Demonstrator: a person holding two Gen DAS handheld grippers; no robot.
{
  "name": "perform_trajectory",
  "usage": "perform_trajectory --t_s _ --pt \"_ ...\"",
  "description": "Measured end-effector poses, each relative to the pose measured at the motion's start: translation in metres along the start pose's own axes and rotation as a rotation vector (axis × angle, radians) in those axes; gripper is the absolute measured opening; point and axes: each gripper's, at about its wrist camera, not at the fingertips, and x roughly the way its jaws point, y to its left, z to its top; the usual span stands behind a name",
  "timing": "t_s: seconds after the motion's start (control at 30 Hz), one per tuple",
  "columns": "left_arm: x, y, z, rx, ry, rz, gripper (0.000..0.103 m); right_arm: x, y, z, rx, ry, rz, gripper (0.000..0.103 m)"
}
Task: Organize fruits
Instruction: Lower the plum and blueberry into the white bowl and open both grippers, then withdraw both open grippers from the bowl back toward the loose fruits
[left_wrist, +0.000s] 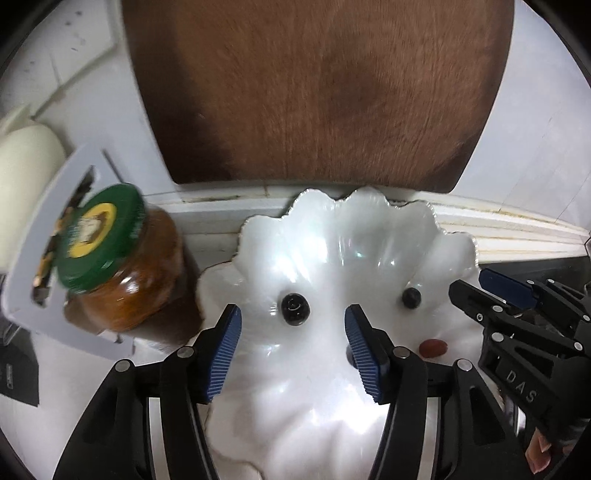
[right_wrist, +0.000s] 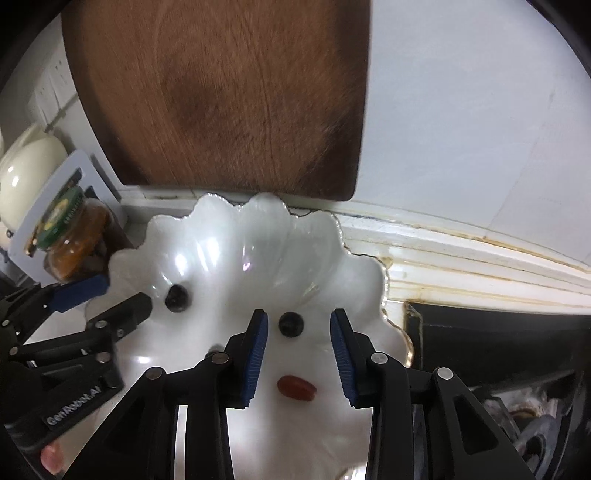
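Both of your hand-held grippers hang over the white scalloped dish (left_wrist: 369, 221), and neither holds anything. The left hand-held gripper (left_wrist: 293, 347) stands wide, its blue pads either side of a dark round berry (left_wrist: 294, 309) that lies just ahead of the fingertips and slightly left of centre; being round, it has no long axis to line up on. The right hand-held gripper (right_wrist: 298, 356) is also wide, with a second dark berry (right_wrist: 291, 324) just ahead between the pad tips and a red oblong fruit (right_wrist: 297, 387) lower between the pads. The red fruit's long axis runs across the opening, roughly from pad to pad, so in my judgement a straight closure would catch it end to end. The right hand is plainly nearer both of these; the left is nearer the first berry. Readable writing: "GenRobot.AI" on the left gripper body in the right wrist view and "DAS" on the right gripper body in the left wrist view. The green-lidded jar (left_wrist: 122, 266) beside the dish carries a label too blurred to read. The surface beneath shows only at the margins.
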Motion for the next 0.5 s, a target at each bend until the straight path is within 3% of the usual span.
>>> perform_trajectory --t_s 0.37,0.5 --pt "-0.077 0.003 -0.02 0.014 -0.144 0.055 0.071 -0.071 0.004 -0.016 -0.015 -0.122 0.012 0.037" --pt "-0.1 0.005 -0.031 0.029 -0.191 0.071 0.072 -0.092 0.009 -0.028 -0.03 -0.172 -0.009 0.044"
